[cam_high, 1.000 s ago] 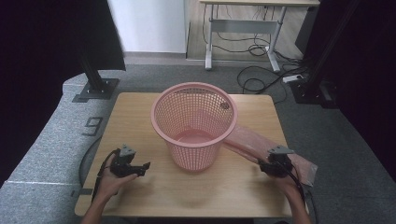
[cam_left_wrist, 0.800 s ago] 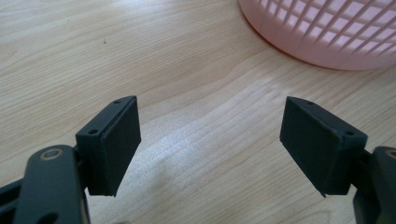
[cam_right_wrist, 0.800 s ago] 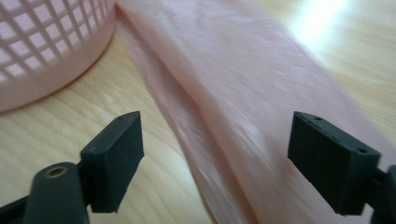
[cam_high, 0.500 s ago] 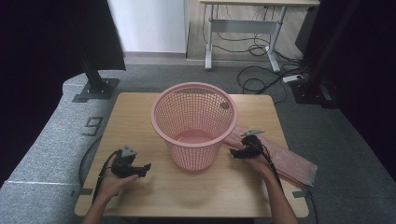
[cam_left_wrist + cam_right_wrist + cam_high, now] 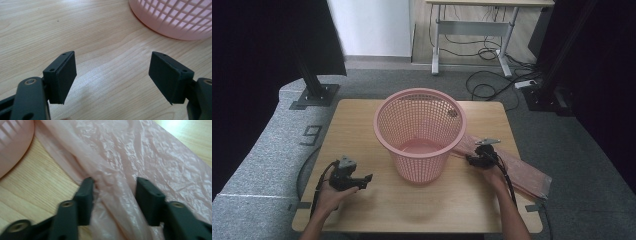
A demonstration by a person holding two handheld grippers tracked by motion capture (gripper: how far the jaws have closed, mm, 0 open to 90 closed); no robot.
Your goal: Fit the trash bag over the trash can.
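Crinkled pink plastic bag (image 5: 140, 157) bunches between right gripper's (image 5: 115, 192) narrowed jaws; left gripper (image 5: 112, 75) gapes wide.

We see the pink basket (image 5: 420, 132) standing mid-table (image 5: 362, 125), blocking any straight pass between our two hands. The crumpled pink plastic bag (image 5: 517, 167) covers the strip toward the right edge and near right corner. Bare wood lies open along the left edge, the far corners and the near edge.
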